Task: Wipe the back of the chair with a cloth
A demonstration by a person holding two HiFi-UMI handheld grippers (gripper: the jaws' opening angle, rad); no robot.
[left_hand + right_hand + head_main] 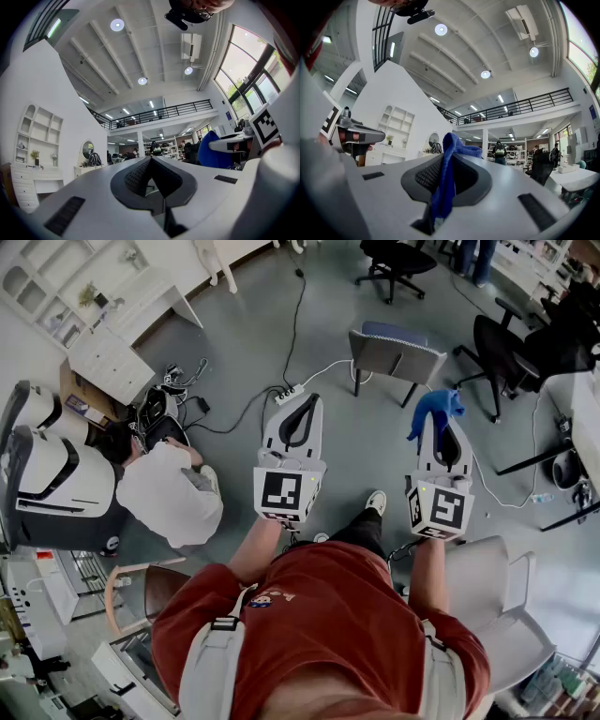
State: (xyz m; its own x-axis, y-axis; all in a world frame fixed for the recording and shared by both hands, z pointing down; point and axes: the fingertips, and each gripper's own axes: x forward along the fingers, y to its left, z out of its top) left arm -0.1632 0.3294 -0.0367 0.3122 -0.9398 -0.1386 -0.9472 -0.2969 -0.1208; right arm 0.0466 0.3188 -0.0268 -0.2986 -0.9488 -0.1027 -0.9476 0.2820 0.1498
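We held the white two-jaw right gripper (441, 448) with its jaws pinched on a blue cloth (433, 409) (443, 187). The cloth ran down the slot between the pads and bunched in a loose tuft beyond the tips. The white two-jaw left gripper (302, 416) (151, 160) had its jaws pressed together on nothing.

The grey padded chair on dark legs (397, 354) stood ahead of us on the floor. It was well apart from both grippers, with its back panel turned toward us. Neither tool touched it, so we judged the step in hand to be the approach.

To do it well, we needed to walk in and lead with the tuft, tilting the right gripper so that fabric rather than the hard tips met the panel. Only a small bunch stuck out, so light pressure and short overlapping strokes from the top edge downward seemed wise. The chair looked light and might have slid, so the left gripper could have braced its top edge. A white power strip (289, 393) and its cables lay on the floor near our path and called for careful footing.
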